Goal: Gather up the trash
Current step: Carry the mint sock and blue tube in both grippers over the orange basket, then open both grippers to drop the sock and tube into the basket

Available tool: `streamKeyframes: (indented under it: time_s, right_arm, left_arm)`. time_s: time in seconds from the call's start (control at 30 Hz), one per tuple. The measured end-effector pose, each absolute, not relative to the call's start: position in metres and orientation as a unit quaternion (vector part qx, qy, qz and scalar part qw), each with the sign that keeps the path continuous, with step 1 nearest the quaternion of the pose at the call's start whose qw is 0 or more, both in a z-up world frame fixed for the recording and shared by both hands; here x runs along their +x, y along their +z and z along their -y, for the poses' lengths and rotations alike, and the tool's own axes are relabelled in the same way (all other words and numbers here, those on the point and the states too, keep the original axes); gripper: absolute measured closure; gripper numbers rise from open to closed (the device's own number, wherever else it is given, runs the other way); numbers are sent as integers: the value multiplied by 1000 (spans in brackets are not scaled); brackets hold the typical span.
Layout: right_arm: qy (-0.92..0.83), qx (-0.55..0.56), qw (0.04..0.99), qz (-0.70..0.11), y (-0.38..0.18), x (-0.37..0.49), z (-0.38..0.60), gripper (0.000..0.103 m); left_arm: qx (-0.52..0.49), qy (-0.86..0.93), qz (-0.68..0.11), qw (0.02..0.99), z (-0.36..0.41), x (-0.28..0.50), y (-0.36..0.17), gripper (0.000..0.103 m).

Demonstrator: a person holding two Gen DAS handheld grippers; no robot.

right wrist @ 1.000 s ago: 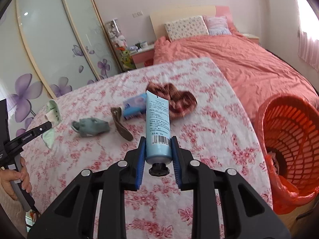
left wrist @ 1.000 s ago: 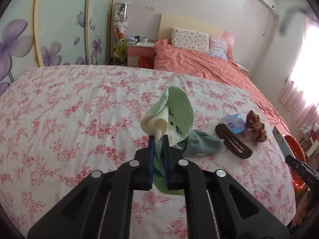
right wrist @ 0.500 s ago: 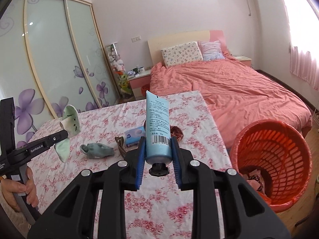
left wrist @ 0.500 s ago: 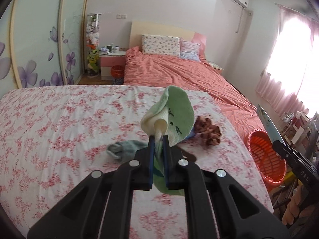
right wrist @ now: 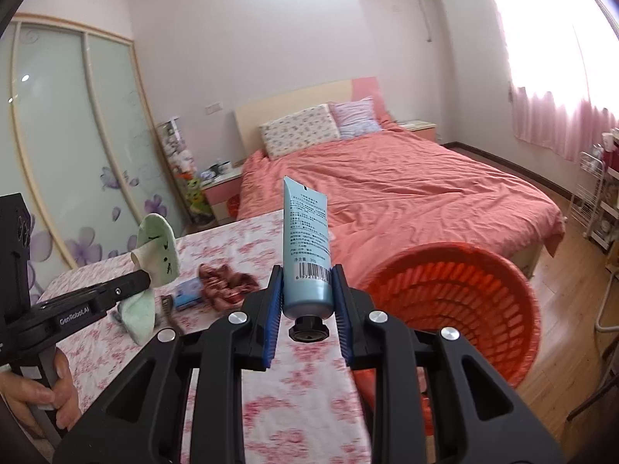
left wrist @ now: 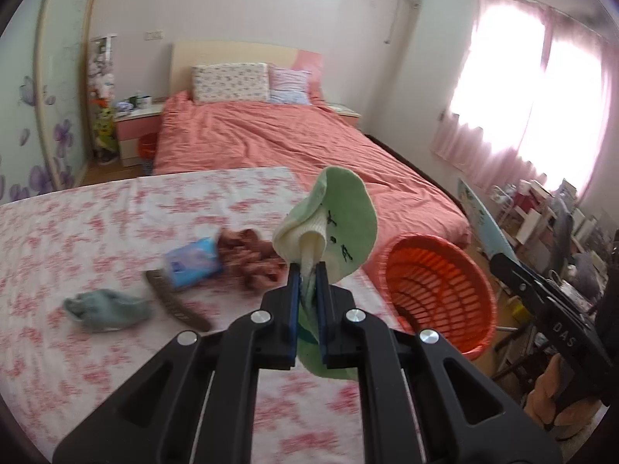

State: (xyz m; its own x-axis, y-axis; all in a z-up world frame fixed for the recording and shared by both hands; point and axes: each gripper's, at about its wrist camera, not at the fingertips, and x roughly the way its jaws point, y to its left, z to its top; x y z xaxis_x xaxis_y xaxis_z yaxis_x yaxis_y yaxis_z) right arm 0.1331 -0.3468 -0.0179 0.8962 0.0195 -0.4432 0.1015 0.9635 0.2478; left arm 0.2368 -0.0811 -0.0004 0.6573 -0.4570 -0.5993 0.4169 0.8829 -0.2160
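Pale-green fabric, a soft sock with small black marks (left wrist: 332, 228), sits pinched tight between our left gripper (left wrist: 308, 270) pads. Our right gripper (right wrist: 307, 282) clamps a light-blue plastic tube with a barcode (right wrist: 306, 247), cap toward us. Just right of both tongs stands the orange plastic lattice basket (right wrist: 456, 301). Left of them, on the pink-flowered cloth (left wrist: 96, 224), lie a grey-blue sock (left wrist: 104, 309) and a blue packet (left wrist: 193, 263).

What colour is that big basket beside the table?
Orange-red, with a slotted wall; the basket shows best in the right wrist view.
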Motion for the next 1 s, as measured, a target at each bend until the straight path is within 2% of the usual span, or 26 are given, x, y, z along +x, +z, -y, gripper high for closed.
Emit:
streamKeyframes:
  time_s: [0.3,0.5,0.6,0.63,0.67,0.73,0.77,0.8,1.0]
  right_arm:
    - [-83,185,952,-228,-38,127,424,78]
    - [-103,207,944,-234,-55,135,456,78]
    - [-101,220,941,-235,-62,138,466,77]
    - [-98,226,940,-238,-65,141,470,77]
    - [-96,231,937,-244,-69,145,472,76]
    - [-97,237,933,-251,-76,148,475,71]
    - [-96,237,933,-255,-79,149,475,57]
    - [-96,236,932,-258,-82,150,475,49]
    - [-103,216,931,-276,-89,149,464,47]
  left_arm:
    - [1,-350,-347,870,210,236,-11,94]
    - [13,-383,-367,848,265,243,-35,94]
    - [18,-381,-380,843,279,252,-48,91]
    - [17,-376,-385,843,282,255,-53,84]
    - [16,-373,-389,842,283,257,-57,71]
    - [15,-354,-398,846,280,263,-68,57]
    - [14,-350,-400,847,277,266,-71,56]
    - [15,-341,-404,849,272,268,-76,55]
    - [25,-295,-404,866,237,275,-83,40]
